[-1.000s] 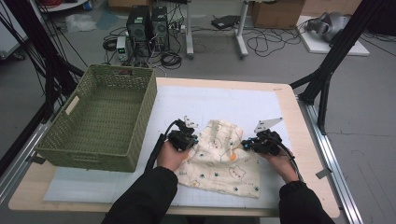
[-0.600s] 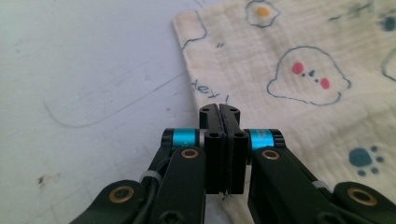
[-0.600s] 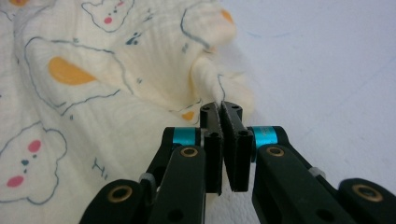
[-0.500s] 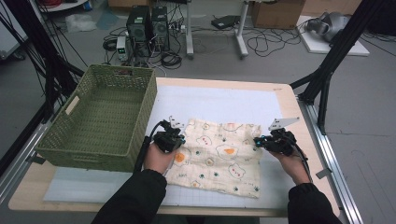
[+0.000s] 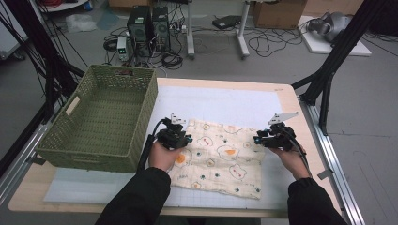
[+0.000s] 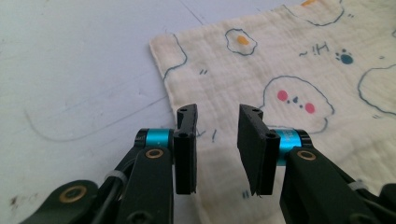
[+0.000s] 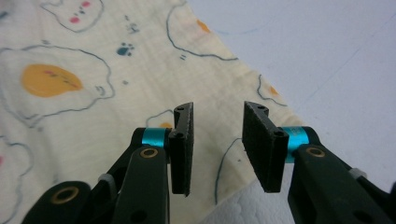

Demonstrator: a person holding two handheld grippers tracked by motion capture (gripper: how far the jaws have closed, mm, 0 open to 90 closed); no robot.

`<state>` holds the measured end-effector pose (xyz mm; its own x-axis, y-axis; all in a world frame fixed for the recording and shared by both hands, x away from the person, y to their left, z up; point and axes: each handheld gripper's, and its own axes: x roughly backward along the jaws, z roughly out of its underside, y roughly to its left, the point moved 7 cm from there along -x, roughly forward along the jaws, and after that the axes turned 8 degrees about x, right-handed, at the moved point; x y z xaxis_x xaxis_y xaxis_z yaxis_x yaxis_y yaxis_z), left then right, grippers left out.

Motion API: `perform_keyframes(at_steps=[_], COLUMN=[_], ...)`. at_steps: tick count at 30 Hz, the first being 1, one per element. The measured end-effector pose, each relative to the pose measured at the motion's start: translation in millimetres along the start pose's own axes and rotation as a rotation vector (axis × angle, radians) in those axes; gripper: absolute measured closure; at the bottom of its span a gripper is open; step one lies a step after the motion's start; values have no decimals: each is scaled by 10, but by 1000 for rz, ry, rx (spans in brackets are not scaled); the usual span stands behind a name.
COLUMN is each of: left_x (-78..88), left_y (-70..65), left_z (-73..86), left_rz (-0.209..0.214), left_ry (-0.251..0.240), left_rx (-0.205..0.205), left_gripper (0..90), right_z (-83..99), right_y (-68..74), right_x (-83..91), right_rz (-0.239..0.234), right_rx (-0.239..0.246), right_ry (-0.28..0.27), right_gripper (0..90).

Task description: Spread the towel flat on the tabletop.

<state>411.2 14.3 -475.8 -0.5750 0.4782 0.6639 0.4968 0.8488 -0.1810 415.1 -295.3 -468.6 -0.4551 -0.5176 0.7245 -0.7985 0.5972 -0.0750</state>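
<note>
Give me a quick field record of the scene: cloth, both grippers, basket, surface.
cloth: cream printed cloth spread flat on the mat, apart from the basket
left gripper: left gripper over the cloth's left edge, jaws have just been opening, nothing pinched between them
right gripper: right gripper over the cloth's right edge, jaws have just been opening, nothing pinched
basket: green woven basket at table left, interior looks empty
surface: pale grid mat on the wooden table

Wide open lane across the far half of the counter, bare mat from the cloth to the far edge. On the left, the tall green basket walls off that side, just beside the left claw. Right edge stays free past the right claw.
</note>
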Motion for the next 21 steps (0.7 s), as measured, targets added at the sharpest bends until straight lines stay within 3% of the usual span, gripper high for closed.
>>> perform_keyframes(at_steps=[4, 6, 7, 9, 12, 15, 18, 21], left_x=[-145, -161, -164, -158, -122, -49, -7, -45], left_y=[2, -6, -5, 5, 42, 63, 96, 151], left_z=[23, 19, 17, 14, -17, -99, -166, -167], left_rz=[-49, -54, -55, -49, -95, -122, -145, -155], left_ry=[47, 36, 36, 36, 5, -66, -129, -138], left_rx=[-27, -45, -44, -30, -30, -9, 19, 33], left_gripper=[742, 865, 886, 894, 896, 896, 897, 887], right_z=[68, 80, 73, 61, 2, -97, -250, -330], right_y=[-64, -79, -78, -69, -103, -153, -221, -297], right_x=[-161, -203, -211, -227, -213, -183, -150, -178], right_rz=[7, 6, -11, -14, 22, 50, 84, 109], right_rx=[-14, -6, -10, 2, 12, 25, 35, 38], right_ry=[49, 50, 43, 45, 49, 48, 14, -9], right_gripper=[678, 791, 860, 884, 887, 889, 889, 882])
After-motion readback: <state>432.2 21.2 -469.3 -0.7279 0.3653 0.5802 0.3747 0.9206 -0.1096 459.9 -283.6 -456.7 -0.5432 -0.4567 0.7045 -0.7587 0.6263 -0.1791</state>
